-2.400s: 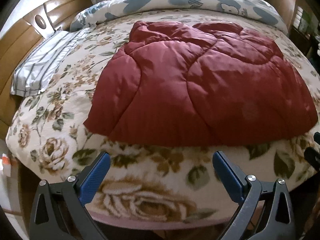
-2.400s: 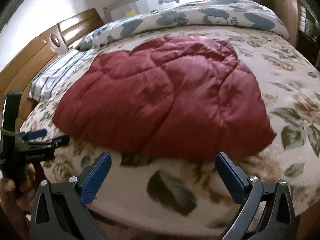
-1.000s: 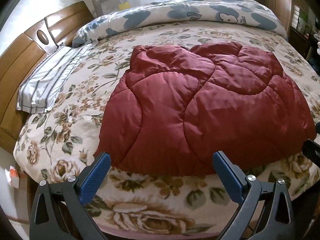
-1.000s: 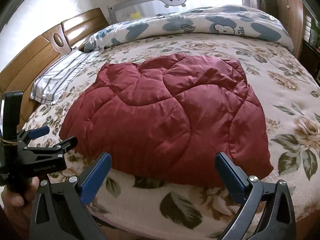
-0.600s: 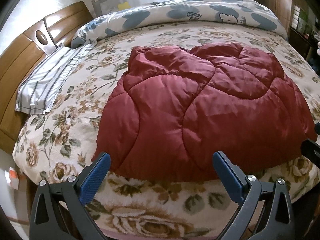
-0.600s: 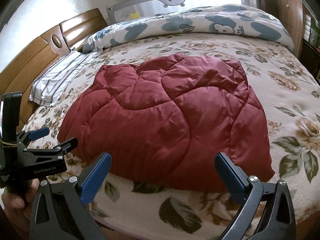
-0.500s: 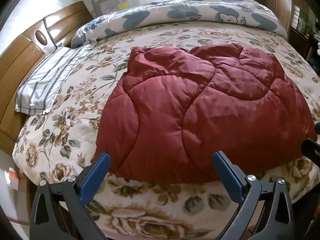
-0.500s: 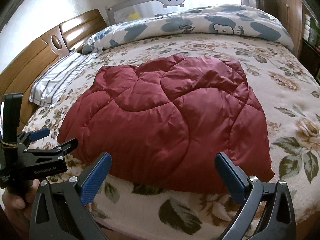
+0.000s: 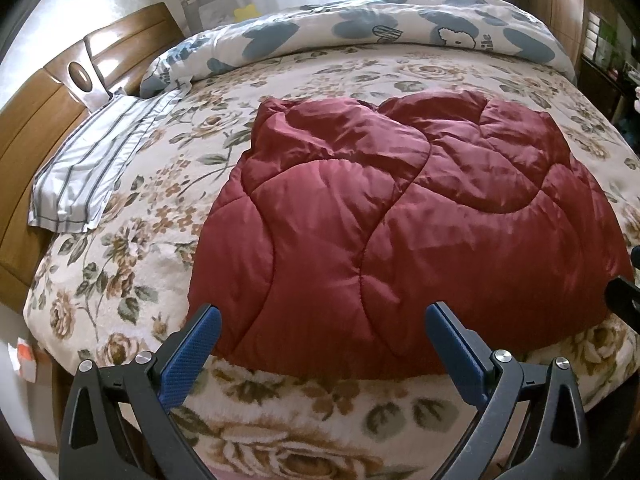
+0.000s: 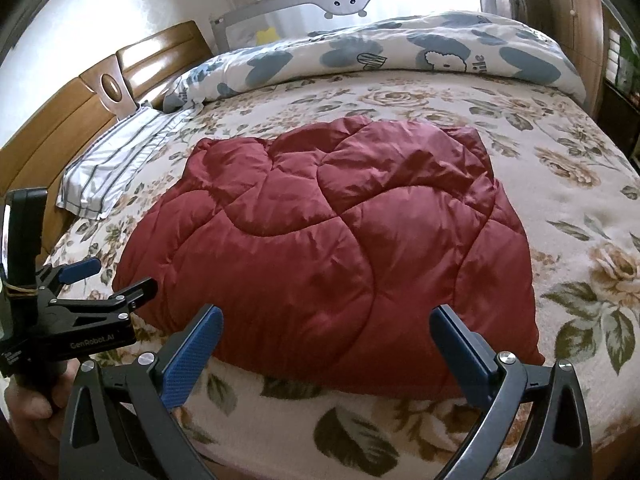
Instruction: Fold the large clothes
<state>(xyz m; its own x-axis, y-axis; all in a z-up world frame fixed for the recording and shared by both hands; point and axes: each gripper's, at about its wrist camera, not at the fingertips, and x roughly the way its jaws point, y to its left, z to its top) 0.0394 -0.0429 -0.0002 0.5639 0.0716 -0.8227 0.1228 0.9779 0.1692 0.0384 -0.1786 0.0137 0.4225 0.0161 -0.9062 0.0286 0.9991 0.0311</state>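
Looking along our left gripper [image 9: 320, 340], we see its two blue-padded fingers spread wide with nothing between them, poised above the near edge of the bed. Ahead of them lies the dark red quilted garment [image 9: 400, 220], spread flat in the middle of the floral blanket [image 9: 140, 240], its near hem just beyond the fingertips and not touched by them. A striped pillow [image 9: 88, 172] sits well to the left against the wooden headboard [image 9: 40, 120], and a white duvet with blue patches [image 9: 360, 28] is heaped along the far side of the bed. At the right edge of this view a dark bit of our right gripper [image 9: 624, 300] pokes in; we cannot read its state from here.

From the right wrist view, our right gripper [image 10: 326, 340] is likewise released, fingers wide apart and empty, held over the blanket's [image 10: 560, 200] near border. The red garment [image 10: 340, 248] fills the centre, its near hem just past the fingertips, with no contact. Our left gripper [image 10: 108, 276] shows at the lower left, held in our left hand [image 10: 36, 404], its jaws parted and close beside the garment's left corner without gripping it. The pillow [image 10: 116, 156], headboard [image 10: 60, 120] and duvet [image 10: 400, 52] lie beyond.
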